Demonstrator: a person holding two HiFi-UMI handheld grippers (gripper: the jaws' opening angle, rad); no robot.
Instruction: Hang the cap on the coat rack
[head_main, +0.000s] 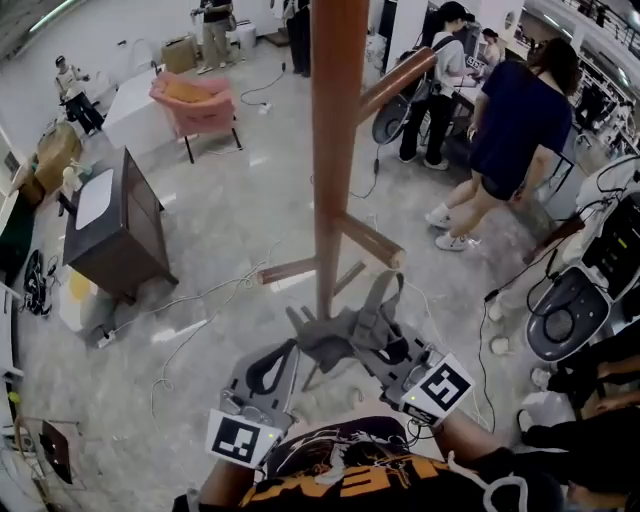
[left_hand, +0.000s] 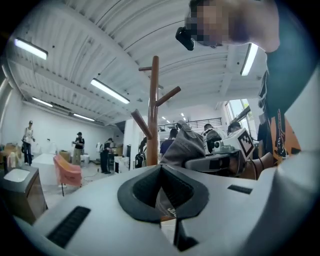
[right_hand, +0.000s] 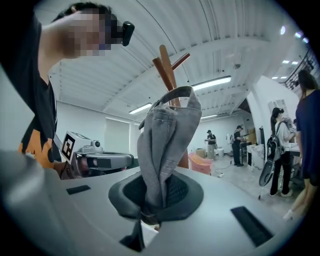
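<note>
Right fingers (right_hand: 186, 192) on creased grey cap (right_hand: 167, 135)

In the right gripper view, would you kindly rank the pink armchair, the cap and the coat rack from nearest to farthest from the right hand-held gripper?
1. cap: clamped between the jaws, rising straight ahead.
2. coat rack: just behind the cap, centre of the view.
3. pink armchair: far back on the floor, right of the cap.
</note>
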